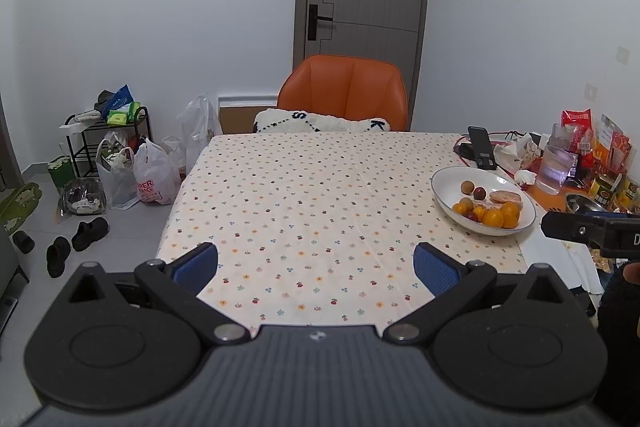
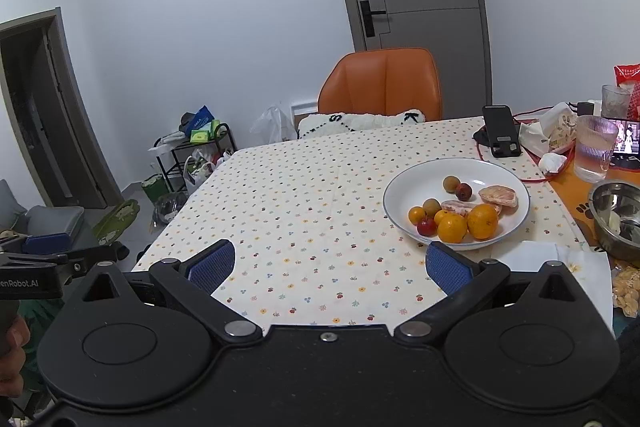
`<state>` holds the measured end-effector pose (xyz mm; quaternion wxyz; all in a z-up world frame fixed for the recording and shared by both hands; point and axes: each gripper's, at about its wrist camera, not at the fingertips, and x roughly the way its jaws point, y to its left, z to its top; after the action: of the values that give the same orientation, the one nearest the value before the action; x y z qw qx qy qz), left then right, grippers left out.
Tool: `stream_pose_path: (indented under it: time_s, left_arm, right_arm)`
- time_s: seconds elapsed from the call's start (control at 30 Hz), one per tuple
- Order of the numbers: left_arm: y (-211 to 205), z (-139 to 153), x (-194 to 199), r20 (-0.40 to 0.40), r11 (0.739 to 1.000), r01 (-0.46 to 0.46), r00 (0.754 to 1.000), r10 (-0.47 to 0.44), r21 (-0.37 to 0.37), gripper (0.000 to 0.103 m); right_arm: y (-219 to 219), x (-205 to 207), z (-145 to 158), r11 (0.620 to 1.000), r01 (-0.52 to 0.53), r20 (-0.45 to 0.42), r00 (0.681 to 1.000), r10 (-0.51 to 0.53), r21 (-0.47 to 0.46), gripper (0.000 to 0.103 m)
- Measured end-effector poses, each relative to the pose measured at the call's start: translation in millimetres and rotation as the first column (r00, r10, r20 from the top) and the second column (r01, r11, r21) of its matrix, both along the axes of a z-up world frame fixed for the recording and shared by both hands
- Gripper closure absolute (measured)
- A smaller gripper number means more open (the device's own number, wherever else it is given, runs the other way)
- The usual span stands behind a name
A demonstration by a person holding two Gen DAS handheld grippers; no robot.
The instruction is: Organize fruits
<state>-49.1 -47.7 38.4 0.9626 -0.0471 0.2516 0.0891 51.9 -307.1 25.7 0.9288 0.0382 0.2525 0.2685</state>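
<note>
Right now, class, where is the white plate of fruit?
In both views the white plate sits on the right side of the dotted tablecloth, in front of the black phone and left of the steel bowl.

Table, floral cloth, fruit plate, phone

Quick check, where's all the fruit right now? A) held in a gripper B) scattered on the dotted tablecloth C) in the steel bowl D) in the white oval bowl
D: the oranges, small red and brown fruits and peeled segments all sit inside the white oval bowl; both grippers, left gripper and right gripper, are open and hold nothing.
</note>
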Motion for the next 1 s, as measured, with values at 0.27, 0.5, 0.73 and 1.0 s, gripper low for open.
stream_pose_path:
  time_s: [0.27,0.5,0.73,1.0]
  left_arm:
    - [-0.2,-0.5,0.8,0.000,1.000,0.001,1.000,-0.001,0.000,0.000]
    - [-0.4,-0.4,0.9,-0.001,1.000,0.000,1.000,0.000,0.000,0.000]
    - [-4.8,-3.5,0.4,-0.003,1.000,0.003,1.000,-0.003,0.001,0.000]
    - [-4.3,-3.2,0.7,-0.004,1.000,0.003,1.000,-0.003,0.001,0.000]
  right_arm:
    - [0.1,-0.2,-0.5,1.000,-0.003,0.000,1.000,0.003,-0.001,0.000]
    - [0.6,-0.2,-2.1,1.000,-0.003,-0.002,1.000,0.003,-0.001,0.000]
    - [0.5,0.4,-2.5,1.000,-0.002,-0.003,1.000,0.002,-0.002,0.000]
    - [0.3,1.1,-2.8,1.000,0.001,-0.006,1.000,-0.001,-0.002,0.000]
